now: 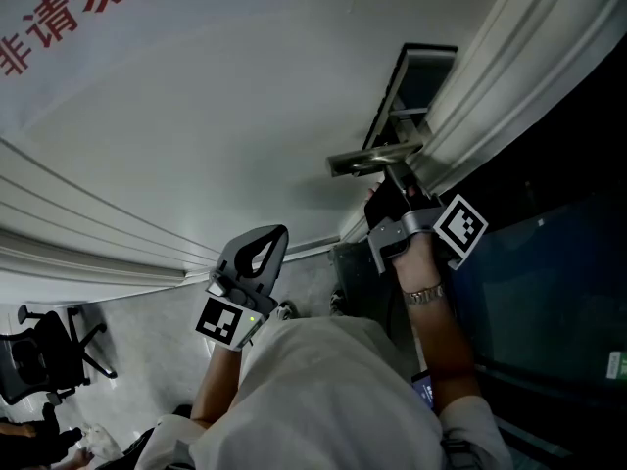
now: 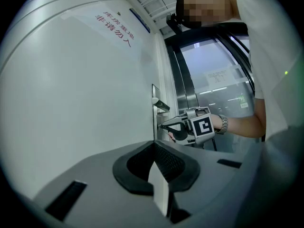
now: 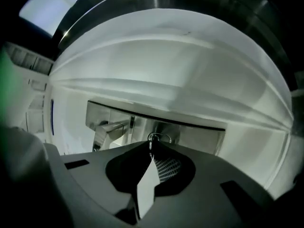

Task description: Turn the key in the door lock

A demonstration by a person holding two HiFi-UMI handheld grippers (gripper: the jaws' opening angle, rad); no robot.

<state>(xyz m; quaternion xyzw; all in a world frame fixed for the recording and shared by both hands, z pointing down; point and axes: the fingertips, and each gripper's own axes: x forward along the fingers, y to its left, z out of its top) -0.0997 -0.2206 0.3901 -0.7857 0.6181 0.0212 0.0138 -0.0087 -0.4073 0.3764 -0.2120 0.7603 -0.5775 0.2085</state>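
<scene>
A steel lock plate [image 1: 409, 84] with a lever handle [image 1: 372, 158] sits at the edge of the white door [image 1: 196, 135]. My right gripper [image 1: 392, 186] points at the plate just under the handle. In the right gripper view its jaws are shut [image 3: 151, 145] on a small metal key [image 3: 151, 142], and the key ring [image 3: 159, 137] shows at the plate [image 3: 194, 136] beside the handle [image 3: 112, 127]. My left gripper [image 1: 276, 233] hangs apart from the door, shut on nothing [image 2: 154, 145]. From it I see the right gripper [image 2: 162, 126] touching the plate below the handle [image 2: 160, 105].
Red characters [image 1: 59, 18] are printed on the door. A dark glass panel [image 1: 549, 262] stands right of the door frame [image 1: 509, 57]. A black office chair [image 1: 44, 355] stands on the floor at lower left. The person's body fills the bottom middle.
</scene>
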